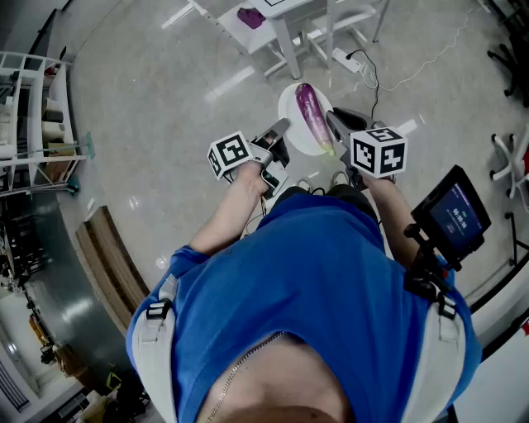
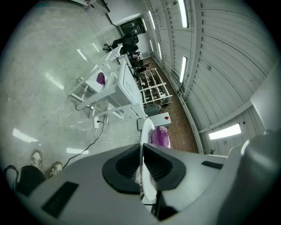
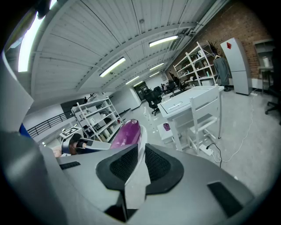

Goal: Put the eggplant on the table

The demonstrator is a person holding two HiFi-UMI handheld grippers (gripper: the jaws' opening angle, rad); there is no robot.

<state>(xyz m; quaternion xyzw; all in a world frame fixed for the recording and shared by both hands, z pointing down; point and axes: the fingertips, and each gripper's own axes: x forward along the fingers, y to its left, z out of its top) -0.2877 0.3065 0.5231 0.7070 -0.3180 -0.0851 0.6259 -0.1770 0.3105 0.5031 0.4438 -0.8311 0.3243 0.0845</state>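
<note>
head view: a white plate (image 1: 291, 106) is held in the air above the floor (image 1: 149, 124), in front of the person's blue shirt (image 1: 306, 273). the purple eggplant (image 1: 312, 114) lies lengthwise on the plate, stem end toward the person. the left gripper (image 1: 279, 129) bites the plate's left rim and the right gripper (image 1: 334, 122) bites its right rim. beyond the plate stands a white tabletop (image 1: 289, 8), well apart from it.

left gripper view: the left gripper (image 2: 141, 163) is pressed onto the plate (image 2: 146, 128) rim, which runs edge-on between the dark pads (image 2: 123, 166). the eggplant (image 2: 160, 137) sits on the plate just past the pads. beyond the plate is the tabletop (image 2: 125, 83), and a pair of shoes (image 2: 44, 160) shows on the floor to the plate's left.

right gripper view: the right gripper (image 3: 139, 163) pinches the plate (image 3: 141, 147) rim between its pads (image 3: 158, 166). the eggplant (image 3: 125, 134) lies on the plate's left side, with the left gripper (image 3: 79, 145) across the plate. the tabletop (image 3: 189, 99) stands beyond the plate to the right.
</note>
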